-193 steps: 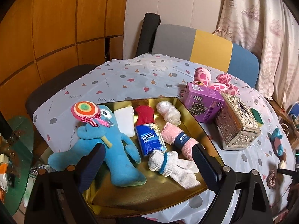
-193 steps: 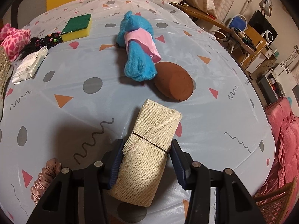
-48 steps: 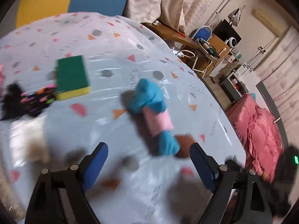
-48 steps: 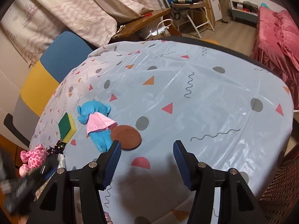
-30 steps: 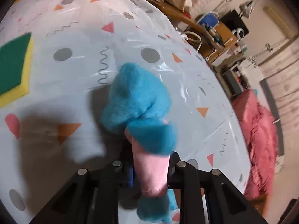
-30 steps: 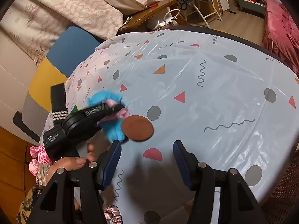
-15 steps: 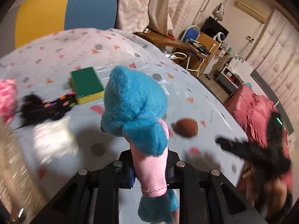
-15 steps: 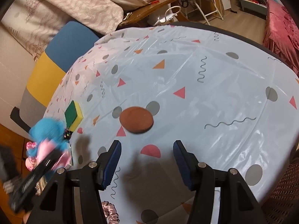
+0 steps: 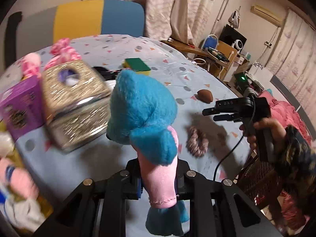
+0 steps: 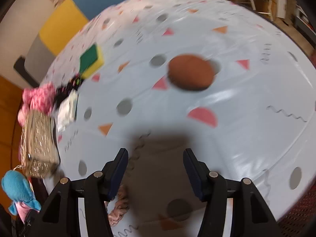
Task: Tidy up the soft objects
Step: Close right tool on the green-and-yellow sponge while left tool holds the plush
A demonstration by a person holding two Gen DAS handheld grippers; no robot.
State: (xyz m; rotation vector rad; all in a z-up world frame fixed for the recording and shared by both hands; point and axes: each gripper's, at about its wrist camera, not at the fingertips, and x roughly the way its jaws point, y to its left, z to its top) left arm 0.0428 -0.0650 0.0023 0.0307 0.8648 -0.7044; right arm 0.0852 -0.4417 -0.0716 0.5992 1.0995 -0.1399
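My left gripper (image 9: 158, 179) is shut on a blue plush toy with a pink band (image 9: 144, 114) and holds it in the air above the table; the toy also shows at the lower left of the right wrist view (image 10: 15, 189). My right gripper (image 10: 156, 169) is open and empty above the table, seen from the side in the left wrist view (image 9: 219, 114). A brown oval sponge (image 10: 190, 75) lies ahead of it. A pink scrunchie (image 9: 197, 142) lies on the cloth, partly behind the right gripper's left finger (image 10: 118, 209).
A green and yellow sponge (image 10: 91, 60), a black hair tie bundle (image 10: 68, 86), a white packet (image 10: 67, 110), a pink spotted plush (image 9: 63, 53), a glittery tissue box (image 9: 73, 102) and a purple box (image 9: 19, 106) are on the patterned tablecloth (image 10: 246, 118). Chair (image 9: 98, 19) behind.
My left gripper has swung left with the blue plush, bringing the tissue box and purple box into view. My right gripper has dropped closer to the table toward the brown sponge.
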